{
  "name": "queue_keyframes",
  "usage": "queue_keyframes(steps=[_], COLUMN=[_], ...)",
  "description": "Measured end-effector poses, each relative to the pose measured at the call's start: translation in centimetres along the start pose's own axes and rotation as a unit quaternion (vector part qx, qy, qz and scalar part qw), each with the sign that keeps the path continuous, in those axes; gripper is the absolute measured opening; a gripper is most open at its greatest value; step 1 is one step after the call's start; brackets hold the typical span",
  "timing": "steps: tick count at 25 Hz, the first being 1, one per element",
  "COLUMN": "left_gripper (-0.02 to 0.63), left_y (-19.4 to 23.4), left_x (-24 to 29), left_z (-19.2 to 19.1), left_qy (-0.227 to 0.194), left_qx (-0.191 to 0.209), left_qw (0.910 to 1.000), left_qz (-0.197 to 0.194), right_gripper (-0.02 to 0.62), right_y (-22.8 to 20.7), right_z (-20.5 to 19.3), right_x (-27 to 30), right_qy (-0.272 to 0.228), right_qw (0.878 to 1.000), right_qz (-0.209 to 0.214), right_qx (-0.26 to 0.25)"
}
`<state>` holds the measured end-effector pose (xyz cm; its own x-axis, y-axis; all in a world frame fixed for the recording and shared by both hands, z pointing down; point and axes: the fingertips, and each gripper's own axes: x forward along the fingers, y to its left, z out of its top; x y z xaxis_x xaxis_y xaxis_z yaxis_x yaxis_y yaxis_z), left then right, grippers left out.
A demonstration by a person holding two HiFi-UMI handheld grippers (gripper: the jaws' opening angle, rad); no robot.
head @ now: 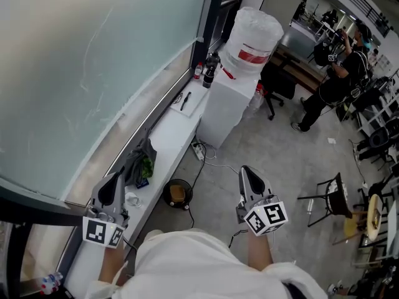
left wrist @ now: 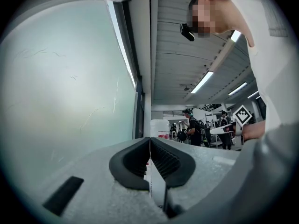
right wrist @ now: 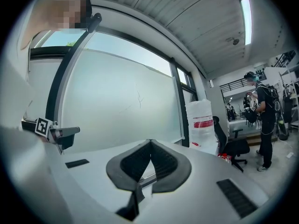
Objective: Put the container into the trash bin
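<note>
Left gripper (left wrist: 149,143): my jaws are pressed together, with nothing between them.
Right gripper (right wrist: 149,143): my jaws meet tip to tip here too, and they are empty.
Trash bin (head: 166,195): black and round, on the floor between my two grippers, against the white worktop (head: 171,136).
Container (head: 178,194): brown, lying inside the trash bin; too small to make out further.
Water dispenser (head: 224,104): at the worktop's far end.

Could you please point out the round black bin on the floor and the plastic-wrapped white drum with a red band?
round black floor bin (head: 167,197), head view, on its left rim.
plastic-wrapped white drum with red band (head: 255,30), head view, on its wrapped side above the band.
</note>
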<state>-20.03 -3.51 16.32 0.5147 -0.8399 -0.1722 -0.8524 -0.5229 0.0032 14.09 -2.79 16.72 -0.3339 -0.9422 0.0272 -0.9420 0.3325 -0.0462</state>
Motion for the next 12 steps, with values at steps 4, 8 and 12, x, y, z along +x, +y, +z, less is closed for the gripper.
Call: queue_keyframes(steps=[4, 8, 12], left_gripper=[0.018, 0.018, 0.018], left_y=[0.1, 0.9, 1.0], left_x=[0.7, 0.6, 0.8], left_z=[0.6, 1.1, 1.2], left_qy=[-0.007, -0.011, -0.014], left_qx=[0.004, 0.007, 0.006], left_qw=[0.9999, 0.9998, 0.9996], left_qz=[-0.009, -0.012, -0.024], right_gripper=[0.002, 0.002, 0.002], right_y=[0.9, 2.1, 2.4], right_z=[0.2, 0.4, 0.0], right_x=[1.0, 1.5, 1.5], right_qy=[-0.002, -0.008, -0.005], right_qw=[1.000, 1.000, 1.000], right_qz=[0.001, 0.006, 0.000], right_qx=[0.000, -0.007, -0.002])
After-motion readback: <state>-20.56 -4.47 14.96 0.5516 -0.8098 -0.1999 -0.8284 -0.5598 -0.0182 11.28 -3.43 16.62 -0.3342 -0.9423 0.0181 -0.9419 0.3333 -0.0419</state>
